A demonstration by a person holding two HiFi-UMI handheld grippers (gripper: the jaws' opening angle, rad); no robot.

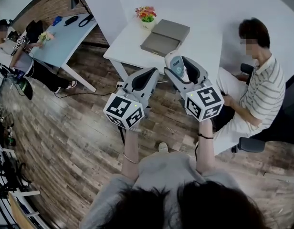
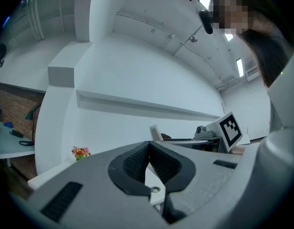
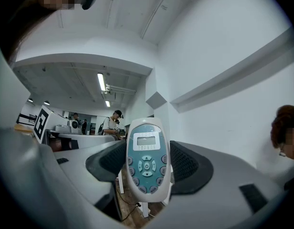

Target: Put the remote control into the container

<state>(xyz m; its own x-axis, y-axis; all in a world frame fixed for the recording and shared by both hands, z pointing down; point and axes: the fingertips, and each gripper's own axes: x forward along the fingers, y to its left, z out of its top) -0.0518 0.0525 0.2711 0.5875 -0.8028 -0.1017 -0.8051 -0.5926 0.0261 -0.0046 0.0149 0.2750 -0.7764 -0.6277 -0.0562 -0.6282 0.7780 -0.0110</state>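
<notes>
The remote control (image 3: 146,160), white with a teal face, a small grey display and rounded buttons, stands upright between the dark ribbed pads of the right gripper (image 1: 184,69), which is clamped on its sides in the air short of the white table (image 1: 204,32). Its button print and display are too small to read, and the head view shows only its top end between the jaws. The left gripper (image 2: 148,162) has its jaws pressed together with nothing between them. Both marker cubes carry black-and-white square patterns, no letters. On the table at 12 o'clock lies a flat grey box (image 1: 165,36), with a small pot of flowers (image 1: 146,14) just beside it. A seated person in a striped shirt (image 1: 264,87) is at 3 o'clock. The floor (image 1: 75,128) is wood plank; a pale desk (image 1: 66,35) and a brick wall (image 1: 47,6) are at 10 to 11 o'clock.
</notes>
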